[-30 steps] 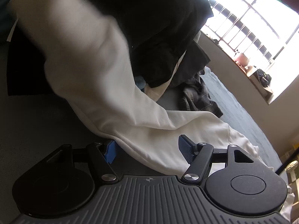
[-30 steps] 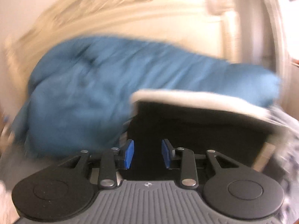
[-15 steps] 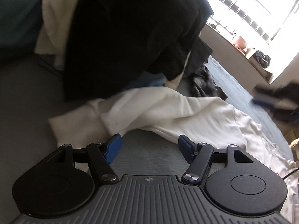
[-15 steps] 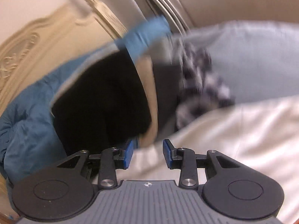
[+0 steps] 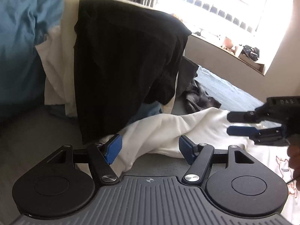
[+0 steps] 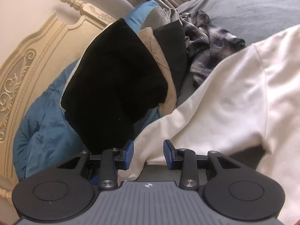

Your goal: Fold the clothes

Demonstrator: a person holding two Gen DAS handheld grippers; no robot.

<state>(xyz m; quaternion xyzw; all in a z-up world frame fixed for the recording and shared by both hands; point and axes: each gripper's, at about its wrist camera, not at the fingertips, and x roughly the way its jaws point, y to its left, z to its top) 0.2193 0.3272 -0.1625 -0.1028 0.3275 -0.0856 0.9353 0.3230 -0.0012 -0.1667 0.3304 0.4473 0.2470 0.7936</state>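
White cotton sweatshirt (image 5: 168,131), sprawled rumpled on the grey bedspread (image 5: 37,131) below a draped black garment (image 5: 121,65). Left gripper (image 5: 150,148) released, straddling a sleeve fold; right gripper (image 6: 148,153) likewise parted, nothing pinched. Risk: snagging the black garment too. Cuff, hem and printed front cut off.

Both wrist views close, angled down, sharing white garment (image 5: 168,129), black pile (image 6: 116,78)
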